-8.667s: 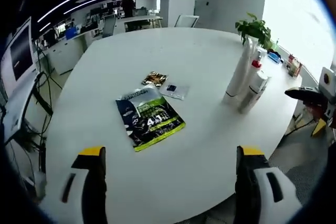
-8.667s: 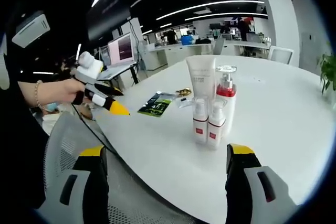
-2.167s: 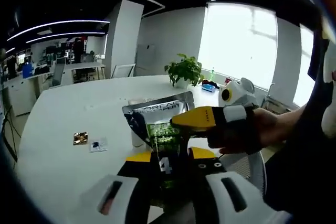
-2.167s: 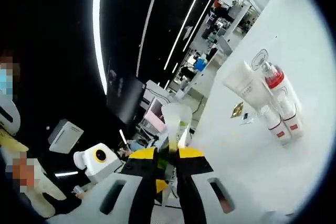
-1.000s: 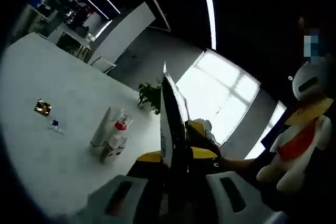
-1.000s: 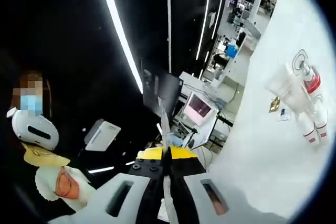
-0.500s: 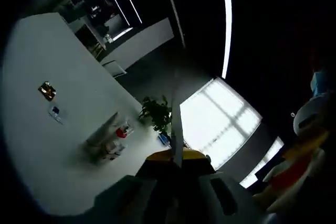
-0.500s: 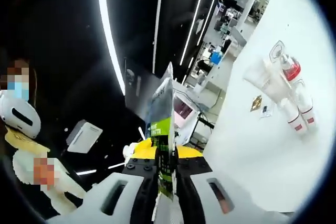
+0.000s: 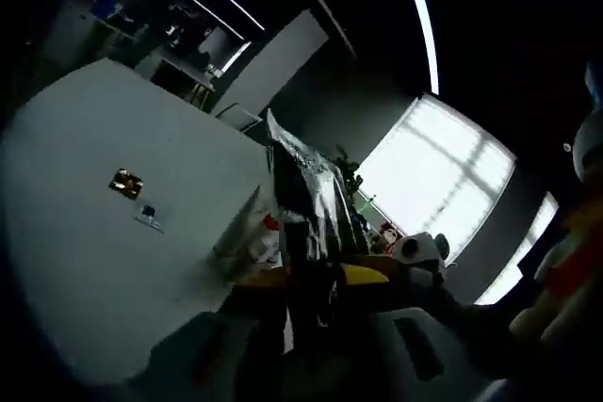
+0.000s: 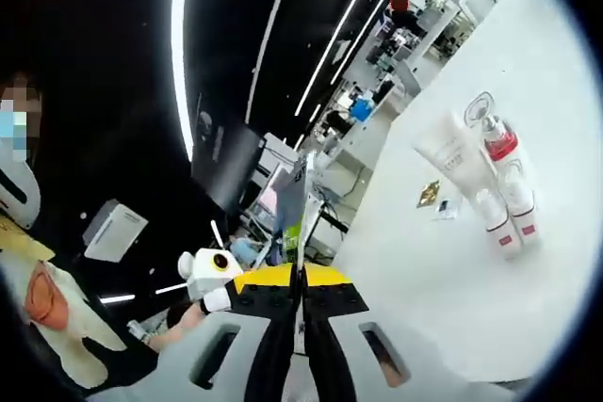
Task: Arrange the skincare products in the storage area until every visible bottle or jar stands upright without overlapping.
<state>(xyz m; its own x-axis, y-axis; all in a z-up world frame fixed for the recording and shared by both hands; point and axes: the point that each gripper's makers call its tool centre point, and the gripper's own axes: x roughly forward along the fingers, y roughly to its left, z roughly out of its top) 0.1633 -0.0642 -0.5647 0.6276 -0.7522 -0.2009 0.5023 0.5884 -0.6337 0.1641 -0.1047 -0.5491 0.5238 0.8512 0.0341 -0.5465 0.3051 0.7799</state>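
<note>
Pouch [image 9: 306, 200] between both grippers' jaws

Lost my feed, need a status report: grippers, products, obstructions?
Left gripper and right gripper both shut on the pouch, held above the table. Bottles grouped upright beside the tube. Nothing blocking.

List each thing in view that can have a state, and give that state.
Left gripper: shut on pouch.
Right gripper: shut on pouch.
Pouch: held up off the table between both grippers.
Bottles: upright, clustered on white table.
Gold sachet: lying flat.
Clear sachet: lying flat.
</note>
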